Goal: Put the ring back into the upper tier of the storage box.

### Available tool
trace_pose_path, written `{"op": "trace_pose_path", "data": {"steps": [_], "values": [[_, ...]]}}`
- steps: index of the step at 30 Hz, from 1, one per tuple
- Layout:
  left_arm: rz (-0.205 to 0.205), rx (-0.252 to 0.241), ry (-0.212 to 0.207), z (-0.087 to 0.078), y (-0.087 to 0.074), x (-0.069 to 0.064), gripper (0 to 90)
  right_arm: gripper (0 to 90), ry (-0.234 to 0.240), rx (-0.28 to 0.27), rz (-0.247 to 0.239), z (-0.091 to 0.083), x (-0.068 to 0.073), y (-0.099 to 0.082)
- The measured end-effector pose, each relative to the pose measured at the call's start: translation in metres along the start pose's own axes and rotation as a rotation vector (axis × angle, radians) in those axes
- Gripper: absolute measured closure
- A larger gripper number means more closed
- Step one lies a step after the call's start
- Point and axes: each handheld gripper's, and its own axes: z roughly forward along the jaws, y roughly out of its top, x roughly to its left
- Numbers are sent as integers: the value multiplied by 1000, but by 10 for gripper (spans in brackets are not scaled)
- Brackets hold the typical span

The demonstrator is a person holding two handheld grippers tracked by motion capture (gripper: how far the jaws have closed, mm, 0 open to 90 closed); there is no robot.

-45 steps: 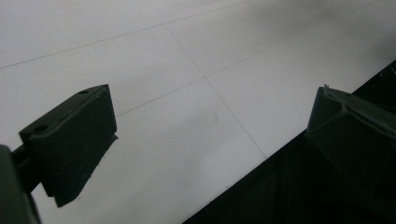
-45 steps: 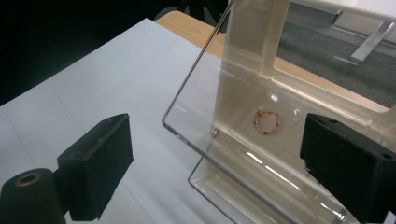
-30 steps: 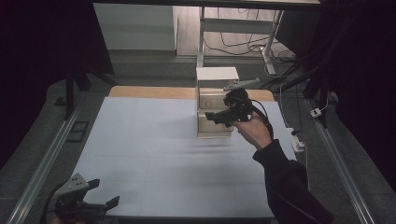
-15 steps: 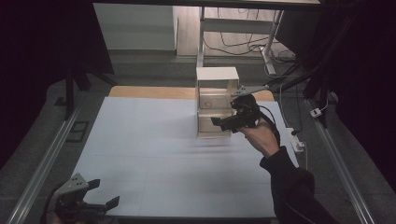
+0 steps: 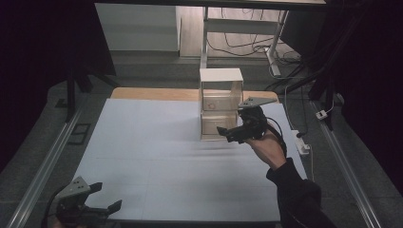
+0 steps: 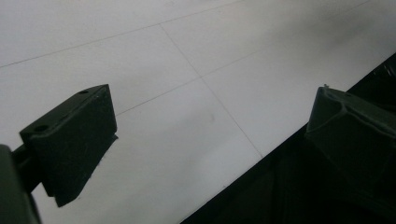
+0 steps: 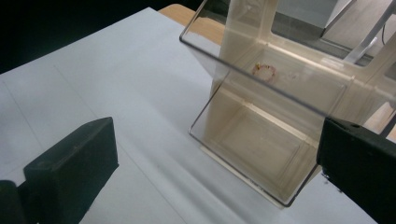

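A clear plastic two-tier box [image 5: 221,102] stands at the back middle of the white table [image 5: 142,156]. In the right gripper view the box [image 7: 261,116] has a clear front flap tilted open, and a small pinkish ring [image 7: 264,71] lies inside the upper tier. My right gripper [image 5: 227,134] hovers just right of the box's front, pointing left. Its jaws [image 7: 217,144] have just been opening and stand open with nothing between them. My left gripper [image 5: 107,195] rests at the table's near left corner, open over bare table [image 6: 210,121].
A wooden strip [image 5: 152,93] edges the table's far side. Metal rails run along the left [image 5: 47,161] and right [image 5: 342,156]. A white power strip [image 5: 300,141] with cables lies right of the table. A desk frame [image 5: 237,28] stands behind.
My right gripper has drawn back from the box, moving right and toward the near side and sinking a little. The left gripper has stayed put.
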Motion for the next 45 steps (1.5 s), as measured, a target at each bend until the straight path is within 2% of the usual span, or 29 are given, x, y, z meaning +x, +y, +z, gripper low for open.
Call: {"op": "trace_pose_path", "data": {"steps": [15, 24, 37, 45], "values": [[0, -1, 0, 0, 0, 0, 20, 0, 19, -7, 27, 1, 5, -28], [2, -2, 1, 0, 0, -1, 20, 0, 26, -12, 37, -1, 7, -38], [4, -3, 1, 0, 0, -1, 20, 0, 42, -19, 56, -12, 11, -57], [5, -3, 2, 0, 0, -1, 20, 0, 37, -8, 44, -22, 13, -71]]}}
